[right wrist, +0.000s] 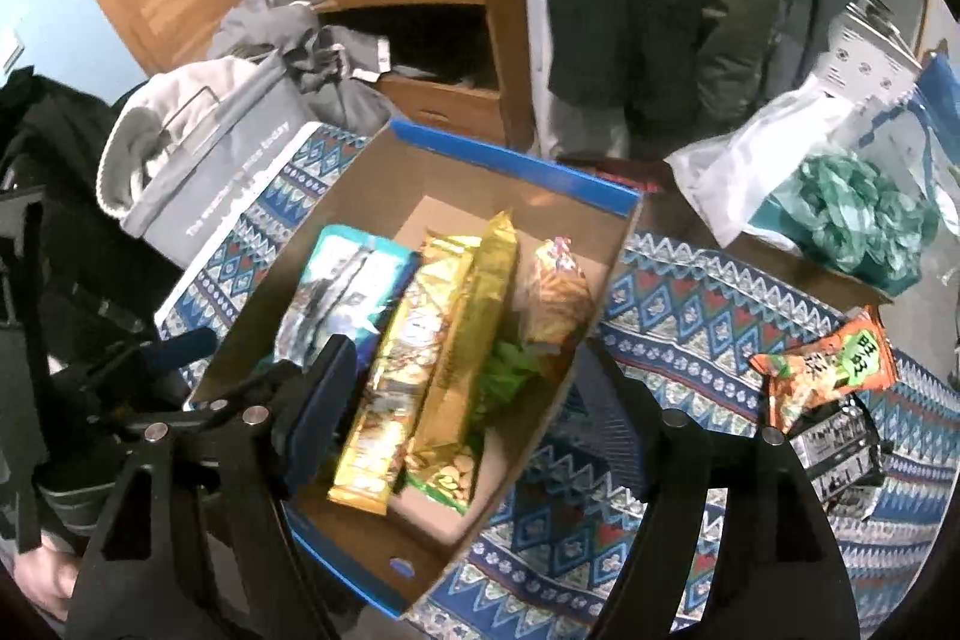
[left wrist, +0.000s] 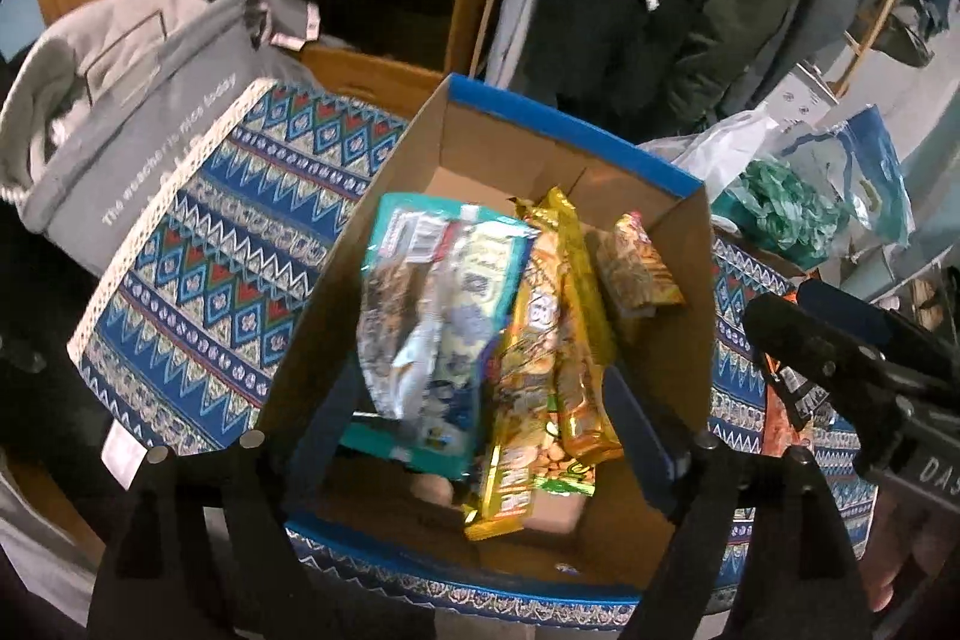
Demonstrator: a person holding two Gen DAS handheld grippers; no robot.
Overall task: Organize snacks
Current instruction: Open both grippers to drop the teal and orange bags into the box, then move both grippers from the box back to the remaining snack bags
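Observation:
A cardboard box with a blue rim (left wrist: 648, 214) (right wrist: 516, 172) stands on a patterned cloth and holds several snack packs: a teal and silver pouch (left wrist: 432, 304) (right wrist: 342, 292), gold wrapped packs (left wrist: 552, 328) (right wrist: 456, 340) and a small orange pack (left wrist: 636, 274) (right wrist: 558, 292). My left gripper (left wrist: 486, 418) hovers open over the box, empty. My right gripper (right wrist: 468, 400) is open and empty over the box's right side. An orange snack bag (right wrist: 834, 364) and a dark pack (right wrist: 840, 448) lie on the cloth to the right.
The patterned blue cloth (left wrist: 228, 256) (right wrist: 708, 316) covers the table. A grey fabric bin (left wrist: 138, 112) (right wrist: 204, 160) stands at the left. White and green plastic bags (left wrist: 786, 208) (right wrist: 852, 202) lie at the right. A person in dark clothes (right wrist: 660, 10) stands behind.

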